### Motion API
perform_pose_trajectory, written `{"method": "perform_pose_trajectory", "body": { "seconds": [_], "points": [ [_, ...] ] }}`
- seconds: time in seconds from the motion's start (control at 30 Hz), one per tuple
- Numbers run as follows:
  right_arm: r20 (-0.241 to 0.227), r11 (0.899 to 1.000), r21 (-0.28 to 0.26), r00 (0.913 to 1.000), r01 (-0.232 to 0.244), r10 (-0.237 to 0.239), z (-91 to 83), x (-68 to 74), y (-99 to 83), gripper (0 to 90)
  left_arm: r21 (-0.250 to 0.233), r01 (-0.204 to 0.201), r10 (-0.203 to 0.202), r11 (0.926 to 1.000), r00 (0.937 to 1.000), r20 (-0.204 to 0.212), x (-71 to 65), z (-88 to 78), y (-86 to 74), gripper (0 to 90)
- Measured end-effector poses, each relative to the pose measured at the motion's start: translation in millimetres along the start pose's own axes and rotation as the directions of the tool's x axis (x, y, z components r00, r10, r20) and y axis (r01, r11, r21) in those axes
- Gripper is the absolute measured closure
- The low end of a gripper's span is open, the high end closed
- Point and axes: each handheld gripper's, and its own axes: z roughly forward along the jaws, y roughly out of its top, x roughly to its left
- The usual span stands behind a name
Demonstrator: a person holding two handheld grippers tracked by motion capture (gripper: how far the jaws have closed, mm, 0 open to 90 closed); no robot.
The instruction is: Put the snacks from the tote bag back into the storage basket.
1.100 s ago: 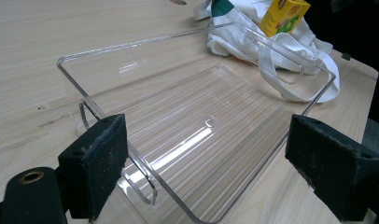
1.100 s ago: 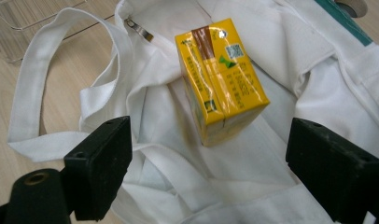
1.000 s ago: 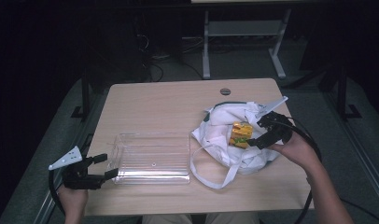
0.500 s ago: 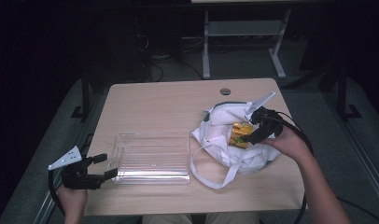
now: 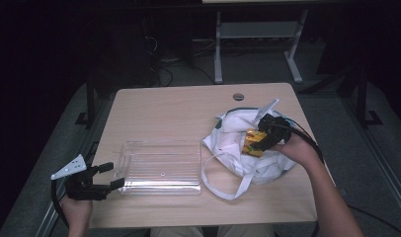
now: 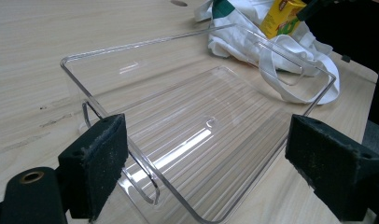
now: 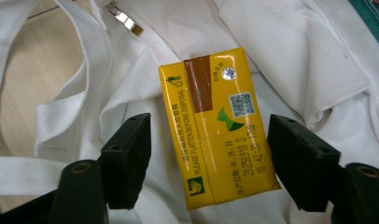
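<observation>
The tabletop is pale wood with a fine grain, and the tray on it is clear plastic with a ribbed floor. The bag is white cloth with a dark green edge, and the carton lying in it is bright yellow with a brown strip, a small green mark and dark printed lettering. Both pairs of tongs have black jaws.
</observation>
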Motion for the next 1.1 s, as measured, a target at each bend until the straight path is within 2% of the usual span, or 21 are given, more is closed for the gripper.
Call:
{"method": "perform_pose_trajectory", "body": {
  "seconds": [0.23,0.33,0.7,0.97,1.1],
  "points": [
    [0.005,1.0,0.022,0.9998,0.018,-0.018,4.7,-0.5,2.3,40.1,0.0,0.001,-0.001,1.0,1.0,0.001,0.1,0.2,0.0,12.8],
    [0.016,0.999,0.035,0.999,0.041,-0.041,8.1,-0.3,3.0,43.5,-0.001,-0.001,0.001,1.0,1.0,0.003,-0.2,0.6,0.2,12.8],
    [0.013,0.997,0.044,0.9979,0.063,-0.064,11.4,-1.6,3.3,44.5,-0.004,0.0,0.0,1.0,1.0,0.005,0.2,0.8,0.3,12.8],
    [-0.017,0.997,0.039,0.9976,0.068,-0.067,12.8,-5.3,2.6,47.4,-0.006,0.007,-0.007,1.0,1.0,0.004,0.3,0.5,-0.1,12.8],
    [-0.016,0.997,0.04,0.9973,0.072,-0.071,11.8,-5.7,2.2,48.7,-0.006,0.007,-0.007,1.0,1.0,0.004,0.4,0.4,-0.1,12.8]
  ]
}}
